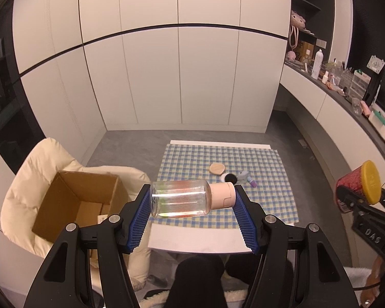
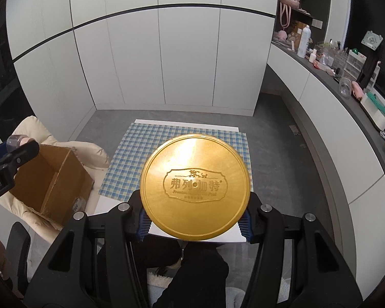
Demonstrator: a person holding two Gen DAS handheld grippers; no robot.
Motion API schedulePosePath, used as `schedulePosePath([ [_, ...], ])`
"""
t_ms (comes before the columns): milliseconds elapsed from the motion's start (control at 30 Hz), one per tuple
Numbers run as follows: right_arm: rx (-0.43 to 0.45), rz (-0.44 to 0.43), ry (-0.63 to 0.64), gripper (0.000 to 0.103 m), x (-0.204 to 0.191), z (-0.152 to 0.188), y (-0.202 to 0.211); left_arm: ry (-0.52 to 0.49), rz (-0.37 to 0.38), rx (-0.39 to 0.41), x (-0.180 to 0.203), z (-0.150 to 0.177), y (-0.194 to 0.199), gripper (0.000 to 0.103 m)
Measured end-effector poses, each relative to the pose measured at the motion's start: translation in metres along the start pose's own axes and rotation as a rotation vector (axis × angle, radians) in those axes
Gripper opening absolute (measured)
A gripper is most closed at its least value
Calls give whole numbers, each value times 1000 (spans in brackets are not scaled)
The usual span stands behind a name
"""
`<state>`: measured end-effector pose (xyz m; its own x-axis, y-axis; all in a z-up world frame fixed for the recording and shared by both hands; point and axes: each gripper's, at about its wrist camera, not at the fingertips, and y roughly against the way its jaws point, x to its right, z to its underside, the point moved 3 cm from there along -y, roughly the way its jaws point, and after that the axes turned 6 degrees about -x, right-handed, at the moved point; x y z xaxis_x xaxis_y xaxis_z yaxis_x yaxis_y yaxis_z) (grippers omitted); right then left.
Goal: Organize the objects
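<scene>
Both grippers are carrying loads, so the step in hand looks like transport toward the open cardboard box at the lower left of the frame.

The left gripper is clamping a clear glass bottle lengthwise, one blue ribbed pad on its base and one on its smooth pink cap.

The right gripper is gripping a red can by its sides; its embossed yellow lid is filling the frame centre, hiding the can's body there.

Next, each load probably needs lowering inside the box walls before release.

Small items are lying on the checked cloth, too small to identify.
</scene>
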<state>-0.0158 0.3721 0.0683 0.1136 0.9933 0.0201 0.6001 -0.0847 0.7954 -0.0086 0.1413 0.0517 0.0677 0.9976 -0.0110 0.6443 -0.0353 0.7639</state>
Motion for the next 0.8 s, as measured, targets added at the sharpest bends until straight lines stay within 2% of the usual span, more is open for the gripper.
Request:
schedulePosePath([
  [200, 1, 0, -29, 56, 1, 30, 13, 10, 14, -13, -10, 26, 6, 63],
  [333, -20, -30, -47, 56, 0, 51, 16, 13, 12, -27, -17, 42, 5, 63],
  [600, -59, -38, -17, 56, -12, 92, 21, 8, 48, -77, -28, 76, -2, 63],
  [800, -73, -58, -1, 56, -14, 120, 30, 16, 42, -106, -41, 103, -9, 63],
])
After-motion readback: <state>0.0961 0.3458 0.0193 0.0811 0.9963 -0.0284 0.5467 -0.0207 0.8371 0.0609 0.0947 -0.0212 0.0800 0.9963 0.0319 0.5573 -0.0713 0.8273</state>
